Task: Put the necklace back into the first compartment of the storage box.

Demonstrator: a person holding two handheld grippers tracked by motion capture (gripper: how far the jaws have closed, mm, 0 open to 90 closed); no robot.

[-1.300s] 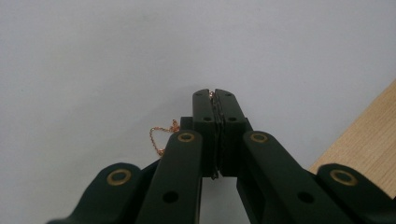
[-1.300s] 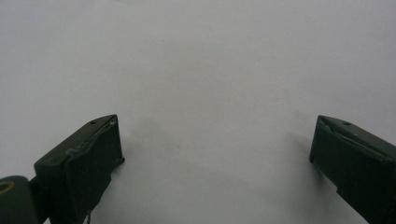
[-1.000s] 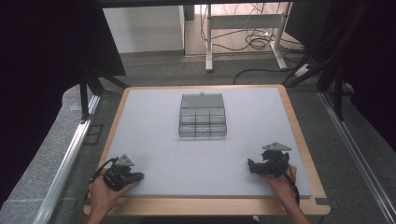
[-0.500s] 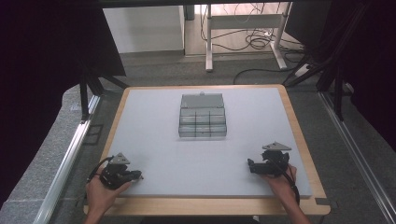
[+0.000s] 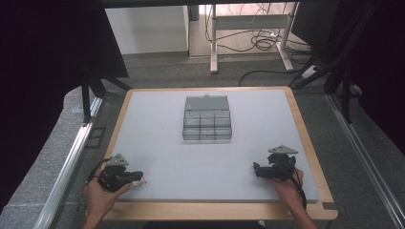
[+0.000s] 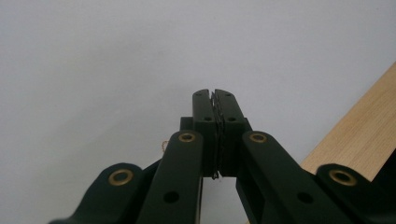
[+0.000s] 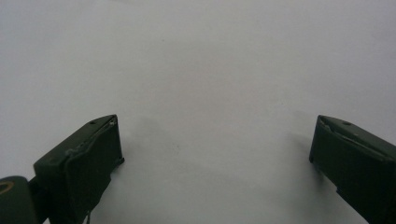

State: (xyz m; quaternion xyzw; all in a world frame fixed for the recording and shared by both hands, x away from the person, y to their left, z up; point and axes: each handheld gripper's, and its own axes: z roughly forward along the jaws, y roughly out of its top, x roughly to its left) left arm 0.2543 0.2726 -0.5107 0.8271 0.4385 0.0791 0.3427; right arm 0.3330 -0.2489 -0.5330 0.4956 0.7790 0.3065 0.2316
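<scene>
Thing: a clear grey plastic compartment box (image 5: 207, 119) with its hinged lid raised was seen on the pale grey desk (image 5: 162, 143), midway between the side edges and nearer the far edge.
Left tongs (image 5: 136, 180): rested near the front left corner; the jaws were pressed together on nothing, as shown in the left gripper view (image 6: 215, 108).
Right tongs (image 5: 257, 170): rested near the front right corner, jaws spread wide and empty, well apart from the box.
Handling: the box was judged light, stiff, smooth-walled and likely slippery; thin plastic could be cracked if squeezed hard.
Hold: a side wall or the front rim was judged best, the lid's edge being reserved for shutting it.
Contents: could not be made out.
</scene>
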